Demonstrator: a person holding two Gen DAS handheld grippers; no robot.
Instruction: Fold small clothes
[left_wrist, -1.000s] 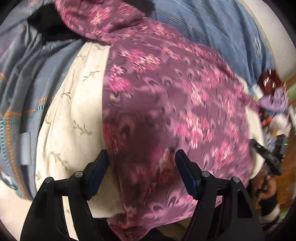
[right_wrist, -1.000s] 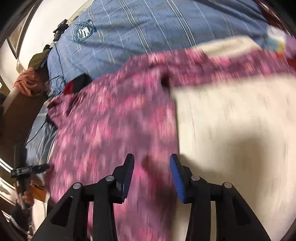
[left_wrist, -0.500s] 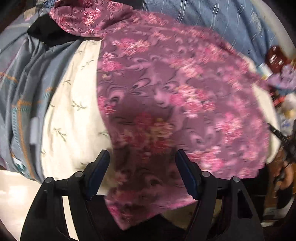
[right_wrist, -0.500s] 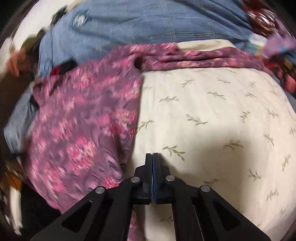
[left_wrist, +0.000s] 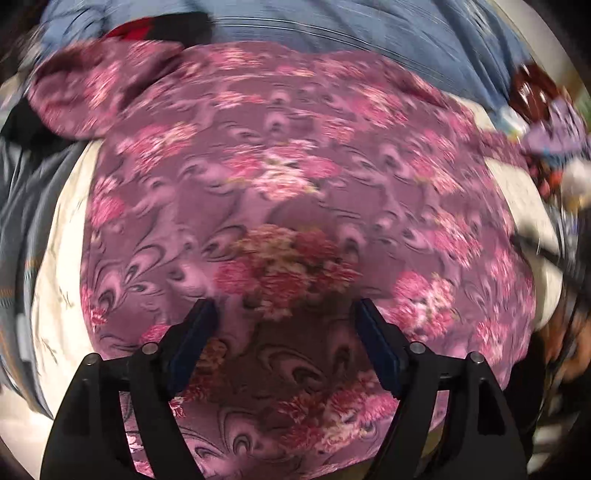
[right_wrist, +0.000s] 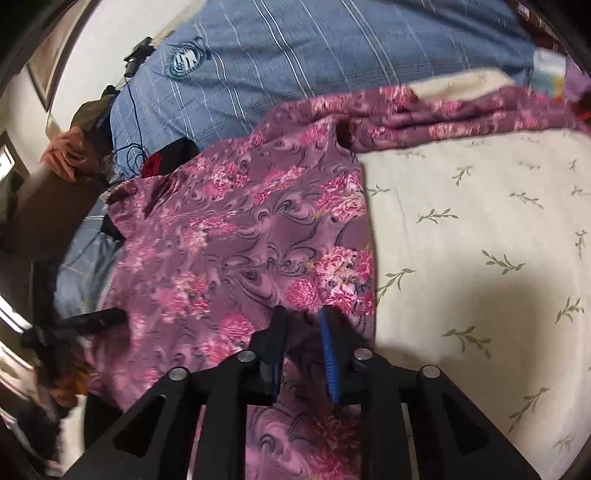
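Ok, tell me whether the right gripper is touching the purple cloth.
Cannot tell. In the right wrist view the right gripper sits partly open over the purple cloth, fingertips against its dark shadow, with no plain gap or contact.

A cream sheet printed with small green leaf sprigs (right_wrist: 480, 229) covers the near surface. Behind it lies a blue striped cover bearing a round white crest (right_wrist: 186, 61). A black cable (right_wrist: 129, 122) trails down its left edge, near a peach-orange cloth (right_wrist: 68, 151) and a red-and-black item (right_wrist: 162, 158).
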